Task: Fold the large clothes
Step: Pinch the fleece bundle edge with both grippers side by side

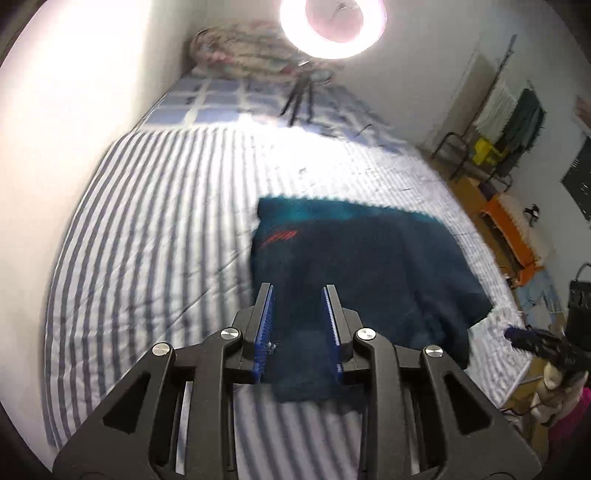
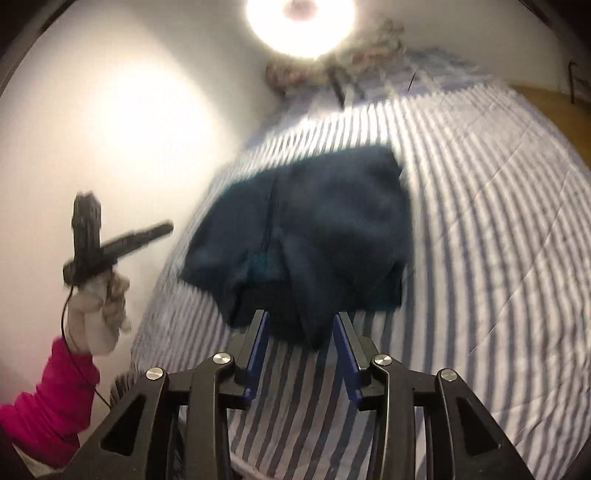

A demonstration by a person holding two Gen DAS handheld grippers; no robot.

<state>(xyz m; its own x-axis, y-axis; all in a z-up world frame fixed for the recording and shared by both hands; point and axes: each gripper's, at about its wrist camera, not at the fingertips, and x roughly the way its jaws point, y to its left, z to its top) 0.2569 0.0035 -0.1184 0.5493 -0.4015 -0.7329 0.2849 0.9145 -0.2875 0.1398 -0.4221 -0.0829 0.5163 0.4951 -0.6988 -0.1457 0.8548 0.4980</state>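
Since both tongs hang apart from the cloth, here is how things lie.
Garment: a dark blue garment (image 1: 362,266) lies in a partly folded heap on the striped bed (image 1: 147,221), likely so the mattress can serve as folding surface.
Left gripper (image 1: 298,291): jaws wide apart, holding nothing, above the garment's near edge.
Right gripper (image 2: 300,317): jaws spread, empty, by the garment's near corner.
Lamp: a ring light (image 1: 332,26) beyond the garment lights the work.

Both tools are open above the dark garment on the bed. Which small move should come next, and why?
Probably lower the right tool onto the near corner of the dark blue garment and close. Both it and the left tool are open and empty, and that corner sits between its fingers.
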